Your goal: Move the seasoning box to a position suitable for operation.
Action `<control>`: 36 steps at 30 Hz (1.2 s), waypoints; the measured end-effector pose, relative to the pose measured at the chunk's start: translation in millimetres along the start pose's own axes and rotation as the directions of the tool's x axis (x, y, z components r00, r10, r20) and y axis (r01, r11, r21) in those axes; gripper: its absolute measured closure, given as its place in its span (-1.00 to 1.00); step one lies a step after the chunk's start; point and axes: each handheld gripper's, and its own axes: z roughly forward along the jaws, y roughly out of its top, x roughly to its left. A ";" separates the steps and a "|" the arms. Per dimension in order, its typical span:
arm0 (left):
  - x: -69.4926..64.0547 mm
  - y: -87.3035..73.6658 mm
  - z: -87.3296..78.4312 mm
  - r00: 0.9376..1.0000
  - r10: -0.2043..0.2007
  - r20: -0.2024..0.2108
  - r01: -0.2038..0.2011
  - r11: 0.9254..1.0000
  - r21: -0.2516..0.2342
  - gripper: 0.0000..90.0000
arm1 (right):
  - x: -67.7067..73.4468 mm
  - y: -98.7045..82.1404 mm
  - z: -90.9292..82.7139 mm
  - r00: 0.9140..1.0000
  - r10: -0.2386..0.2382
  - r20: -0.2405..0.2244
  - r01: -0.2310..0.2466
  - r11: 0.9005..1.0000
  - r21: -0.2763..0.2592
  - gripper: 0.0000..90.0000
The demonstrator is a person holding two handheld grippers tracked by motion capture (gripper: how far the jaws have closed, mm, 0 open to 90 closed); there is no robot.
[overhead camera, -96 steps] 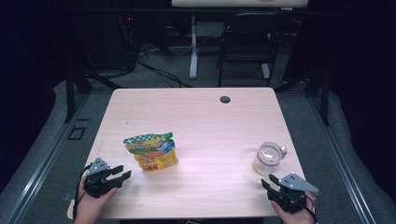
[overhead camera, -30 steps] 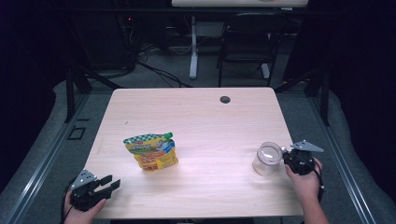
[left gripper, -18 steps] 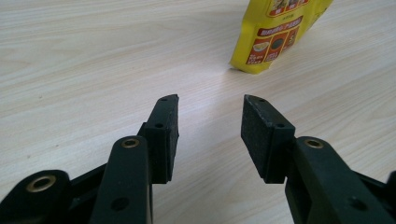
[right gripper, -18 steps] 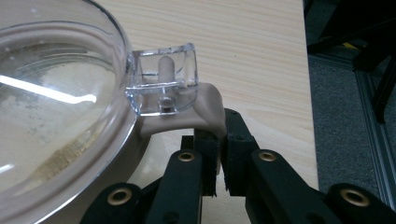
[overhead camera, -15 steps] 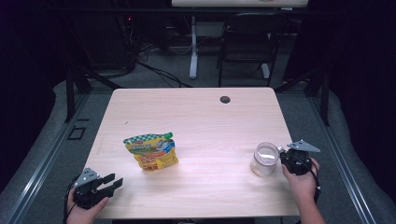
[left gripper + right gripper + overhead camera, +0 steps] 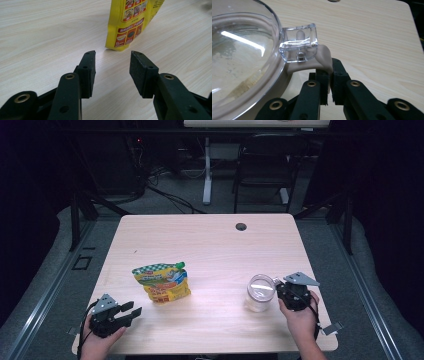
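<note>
A clear jar (image 6: 260, 292) with a clear lid (image 6: 242, 62) stands on the table's right side. My right gripper (image 6: 281, 290) reaches it from the right, shut on the beige tab (image 6: 312, 62) under the lid's clear latch; in the right gripper view the right gripper (image 6: 329, 82) pinches that tab. A yellow pouch (image 6: 161, 284) with a green cap stands left of centre. My left gripper (image 6: 132, 309) sits low near the front left corner, open and holding nothing. In the left gripper view the left gripper (image 6: 112, 67) points at the pouch (image 6: 132, 22), a short way off.
The light wooden table (image 6: 210, 250) has a dark cable hole (image 6: 241, 226) near its far edge. Behind the table stand a chair (image 6: 262, 165) and a white post with cables on the floor. Bare tabletop lies between pouch and jar.
The jar and my right gripper have shifted left together. My left gripper has edged slightly right along the front edge. Earlier still, both grippers rested at the front edge.
</note>
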 end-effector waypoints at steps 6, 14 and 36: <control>-0.7 1.4 0.7 1.000 0.007 0.007 -0.007 1.000 -0.009 0.26 | 28.4 1.7 7.7 0.999 -0.024 -0.033 0.024 1.000 -0.002 0.91; 0.7 0.1 -0.8 1.000 0.001 0.006 -0.001 1.000 -0.013 0.26 | 54.5 0.0 20.5 0.996 -0.068 -0.066 0.069 0.998 0.015 0.91; 3.5 -6.1 -8.3 1.000 -0.013 -0.014 0.013 1.000 -0.012 0.26 | 69.7 -9.4 31.3 0.994 -0.057 -0.089 0.062 0.997 0.047 0.90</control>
